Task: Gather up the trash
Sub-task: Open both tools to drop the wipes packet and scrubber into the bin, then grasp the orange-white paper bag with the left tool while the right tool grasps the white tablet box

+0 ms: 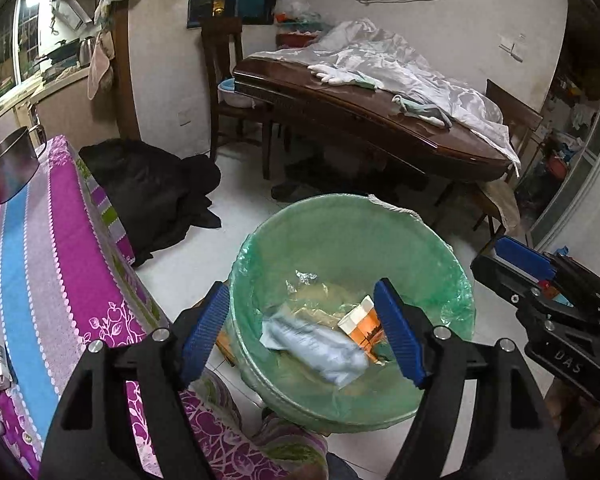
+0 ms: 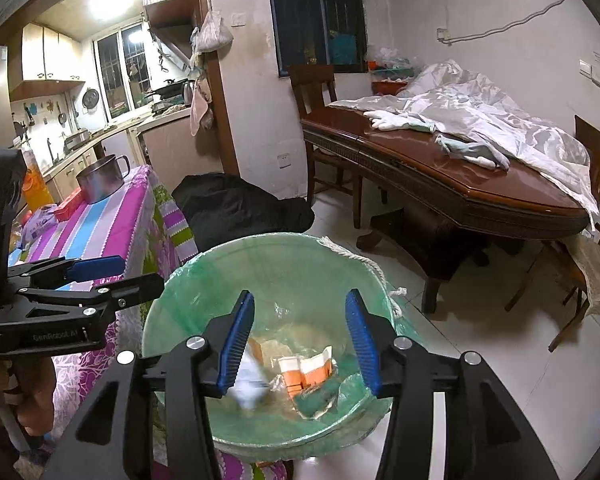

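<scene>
Here, at the far left, a steel pot (image 1: 10, 168) stands on the table's striped purple cloth (image 1: 52, 240), with a heap of black fabric (image 1: 148, 188) on the floor just beside it. In the middle, the bin (image 1: 260, 248) lined with a green bag sits near on the white floor, holding a pale blue wrapper (image 1: 320, 348) and an orange-and-white carton (image 1: 360, 320). The left gripper (image 1: 300, 332) and right gripper (image 2: 300, 340) both hang over its mouth, jaws spread, nothing between the blue pads. Far right stands a dark wooden table (image 1: 380, 120) draped with a white sheet (image 1: 420, 76).
</scene>
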The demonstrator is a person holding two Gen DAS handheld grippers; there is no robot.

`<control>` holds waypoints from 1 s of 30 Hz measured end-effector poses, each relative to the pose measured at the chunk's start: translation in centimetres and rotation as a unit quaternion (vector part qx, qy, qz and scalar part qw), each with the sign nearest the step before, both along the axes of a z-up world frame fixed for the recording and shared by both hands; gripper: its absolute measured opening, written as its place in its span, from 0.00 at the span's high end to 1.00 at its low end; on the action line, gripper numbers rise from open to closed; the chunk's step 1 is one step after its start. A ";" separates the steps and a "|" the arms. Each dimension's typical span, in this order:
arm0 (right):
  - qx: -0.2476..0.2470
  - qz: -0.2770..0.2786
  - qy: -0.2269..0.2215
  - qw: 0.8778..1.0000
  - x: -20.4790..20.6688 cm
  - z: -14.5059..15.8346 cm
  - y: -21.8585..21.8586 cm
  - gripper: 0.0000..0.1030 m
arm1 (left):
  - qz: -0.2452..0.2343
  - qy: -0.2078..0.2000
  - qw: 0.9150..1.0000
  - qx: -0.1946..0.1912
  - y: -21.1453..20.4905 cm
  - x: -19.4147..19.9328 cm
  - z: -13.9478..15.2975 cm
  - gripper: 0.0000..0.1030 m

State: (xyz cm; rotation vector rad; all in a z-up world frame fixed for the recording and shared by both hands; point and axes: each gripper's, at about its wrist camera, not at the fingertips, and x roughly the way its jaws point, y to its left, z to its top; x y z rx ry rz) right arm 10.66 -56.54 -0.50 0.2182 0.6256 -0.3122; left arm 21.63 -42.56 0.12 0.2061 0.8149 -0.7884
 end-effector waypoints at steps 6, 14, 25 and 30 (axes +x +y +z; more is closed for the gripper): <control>-0.006 0.000 -0.005 1.000 -0.7 0.7 0.5 0.52 | -0.003 -0.007 1.000 0.001 0.1 -0.5 0.2 0.31; -0.004 0.002 -0.020 1.000 -1.8 1.5 1.4 0.49 | 0.001 -0.021 1.000 0.006 1.1 -1.1 0.7 0.31; 0.018 0.076 -0.075 0.994 -3.6 2.8 9.0 0.20 | 0.052 -0.040 0.998 -0.004 11.2 -1.8 2.2 0.24; 0.029 0.128 -0.084 0.988 -2.8 3.1 13.8 0.19 | 0.105 -0.038 0.994 -0.011 19.2 -1.2 2.6 0.24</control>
